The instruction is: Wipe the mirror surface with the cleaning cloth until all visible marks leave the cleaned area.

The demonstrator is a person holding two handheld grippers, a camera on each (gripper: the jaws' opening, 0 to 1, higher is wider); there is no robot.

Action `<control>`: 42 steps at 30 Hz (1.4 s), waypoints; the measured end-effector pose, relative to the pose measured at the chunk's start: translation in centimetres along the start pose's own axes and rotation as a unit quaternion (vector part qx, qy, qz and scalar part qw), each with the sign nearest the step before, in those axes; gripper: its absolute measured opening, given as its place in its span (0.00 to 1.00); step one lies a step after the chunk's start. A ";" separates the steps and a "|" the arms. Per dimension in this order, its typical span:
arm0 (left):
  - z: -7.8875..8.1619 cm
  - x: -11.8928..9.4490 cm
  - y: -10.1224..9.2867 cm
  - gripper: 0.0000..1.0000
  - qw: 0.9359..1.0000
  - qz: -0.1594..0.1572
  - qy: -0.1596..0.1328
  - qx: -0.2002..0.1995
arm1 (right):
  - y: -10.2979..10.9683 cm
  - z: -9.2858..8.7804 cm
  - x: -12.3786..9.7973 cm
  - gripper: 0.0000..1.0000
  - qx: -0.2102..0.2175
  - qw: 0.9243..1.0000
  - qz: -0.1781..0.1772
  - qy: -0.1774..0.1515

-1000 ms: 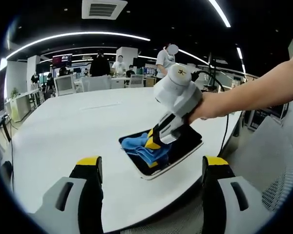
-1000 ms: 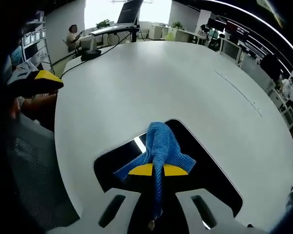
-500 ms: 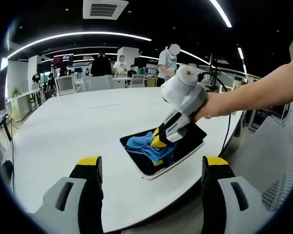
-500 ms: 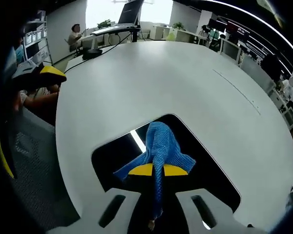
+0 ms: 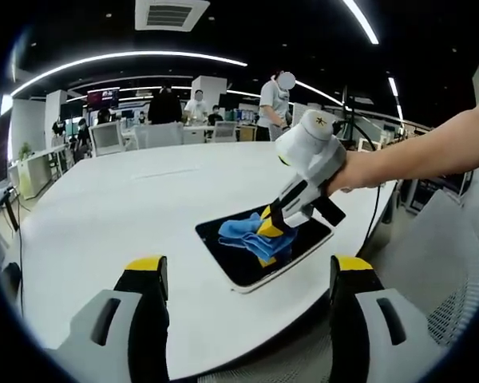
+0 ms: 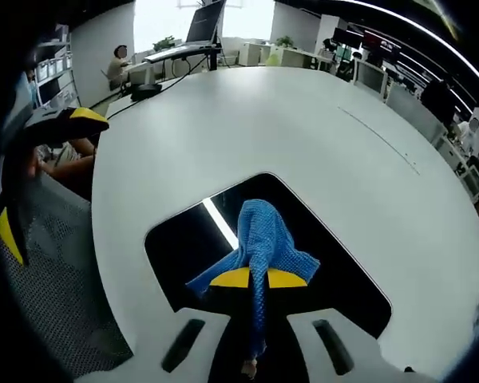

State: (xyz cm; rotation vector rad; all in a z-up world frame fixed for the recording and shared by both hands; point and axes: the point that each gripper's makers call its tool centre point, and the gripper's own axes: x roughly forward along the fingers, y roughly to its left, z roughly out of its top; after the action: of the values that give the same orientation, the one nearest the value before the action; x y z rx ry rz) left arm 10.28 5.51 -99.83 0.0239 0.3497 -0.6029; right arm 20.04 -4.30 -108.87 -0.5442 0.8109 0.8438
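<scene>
The right gripper [image 6: 251,278] pinches a blue cloth [image 6: 263,239] between its yellow-tipped jaws, which are pressed together on a fold of it; the rest of the cloth spreads forward from the tips and lies on the mirror [image 6: 184,247]. In the left gripper view the same right gripper [image 5: 271,227] comes in from the right, held in a person's hand [image 5: 347,171], its tips down on the cloth [image 5: 251,231] at the middle of the mirror [image 5: 239,267]. The mirror is a dark rounded rectangle lying flat on a white table [image 6: 303,128], directly under and ahead of the right gripper, with a bright strip of ceiling light reflected just left of the cloth. The left gripper [image 5: 243,275] hangs off the table's near edge with its jaws spread wide and nothing between them, the mirror straight ahead of it and apart from it. One yellow tip of the left gripper [image 6: 68,124] shows at the left in the right gripper view, well apart from the mirror. A black mark on the right gripper's round white head is too small to read. People stand at desks far behind the table.
</scene>
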 end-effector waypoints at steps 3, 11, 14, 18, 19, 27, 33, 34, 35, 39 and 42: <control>0.0 0.0 0.0 0.81 1.000 0.000 0.000 0.000 | -0.1 -0.4 -0.3 0.00 0.003 1.000 -0.002 0.001; 0.0 0.0 0.0 0.81 1.000 0.000 0.000 0.000 | -0.8 -1.5 -1.1 0.00 0.014 1.000 -0.009 0.002; -0.1 0.0 0.0 0.81 1.000 -0.001 0.002 0.000 | -0.9 -1.9 -1.4 0.00 0.022 1.000 -0.011 -0.003; 0.0 0.0 -0.2 0.81 1.000 -0.005 -0.002 -0.002 | -1.4 -2.4 -1.7 0.00 0.034 0.999 -0.012 -0.005; 0.1 0.0 -0.2 0.81 1.000 -0.005 -0.004 -0.003 | -1.5 -2.5 -1.7 0.00 0.036 0.999 -0.012 -0.005; -0.2 0.0 -0.2 0.81 1.000 -0.006 0.005 -0.001 | -2.7 -3.7 -2.5 0.00 0.040 0.999 -0.020 0.005; -0.3 0.0 -0.3 0.80 1.000 -0.010 0.008 -0.001 | -3.9 -5.1 -3.3 0.00 0.049 0.998 -0.028 0.014; -0.3 0.0 -0.3 0.80 1.000 -0.010 0.008 -0.001 | -4.0 -5.2 -3.3 0.00 0.049 0.998 -0.029 0.014; -0.3 0.0 -0.3 0.80 1.000 -0.011 0.009 -0.001 | -4.1 -5.3 -3.4 0.00 0.050 0.998 -0.030 0.014; -0.3 0.1 -0.4 0.80 1.000 -0.014 0.010 -0.001 | -4.5 -5.8 -3.7 0.00 0.055 0.998 -0.037 0.017; -0.3 0.1 -0.4 0.80 1.000 -0.014 0.010 -0.001 | -5.0 -6.2 -4.0 0.00 0.059 0.997 -0.042 0.020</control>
State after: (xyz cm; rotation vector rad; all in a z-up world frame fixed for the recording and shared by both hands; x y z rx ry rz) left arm 10.00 5.17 -100.11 0.0236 0.3694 -0.6308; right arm 19.99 -13.19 -108.79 -0.4895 0.8637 0.7060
